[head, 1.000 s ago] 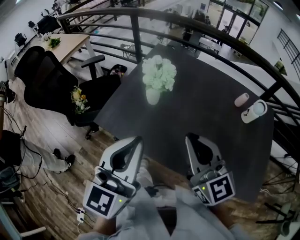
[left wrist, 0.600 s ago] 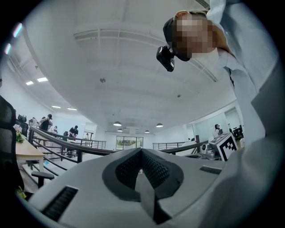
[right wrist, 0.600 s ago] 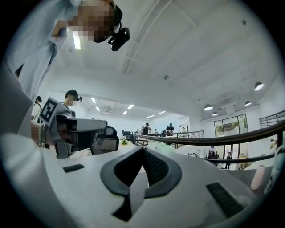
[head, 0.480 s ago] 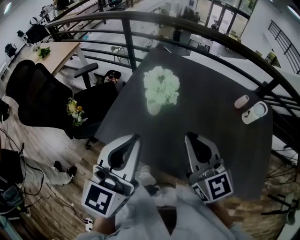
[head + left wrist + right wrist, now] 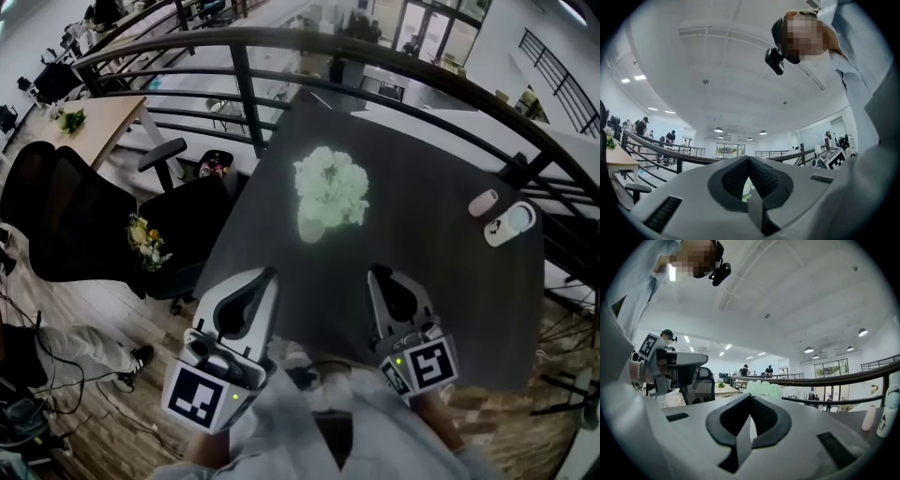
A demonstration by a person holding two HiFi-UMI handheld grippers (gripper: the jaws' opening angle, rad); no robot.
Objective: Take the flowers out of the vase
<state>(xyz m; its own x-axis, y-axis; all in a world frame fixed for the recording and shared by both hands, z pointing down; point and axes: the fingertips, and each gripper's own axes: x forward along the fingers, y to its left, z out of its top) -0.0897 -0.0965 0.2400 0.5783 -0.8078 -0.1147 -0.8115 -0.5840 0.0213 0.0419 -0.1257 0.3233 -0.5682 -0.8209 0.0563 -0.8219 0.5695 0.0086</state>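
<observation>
A bunch of pale white-green flowers (image 5: 331, 183) stands upright in a small light vase (image 5: 312, 228) on the dark table (image 5: 422, 281), left of its middle. Both grippers hover side by side over the table's near edge, well short of the vase and pointing toward it. My left gripper (image 5: 270, 274) has its jaws together with nothing in them, and so does my right gripper (image 5: 375, 273). In the right gripper view the flowers (image 5: 764, 388) show just above the shut jaw tips (image 5: 751, 394). In the left gripper view a sliver of the flowers (image 5: 746, 190) shows through the pads below the tips (image 5: 749, 158).
A small pink bottle (image 5: 484, 202) and a white bottle (image 5: 509, 223) lie at the table's right edge. A black office chair (image 5: 84, 216) with a small bouquet (image 5: 145, 239) stands left of the table. A dark railing (image 5: 375, 56) curves behind the table.
Both grippers, still shut, have come forward toward the table together with the head. The vase and flowers now sit lower and nearer in the head view.
</observation>
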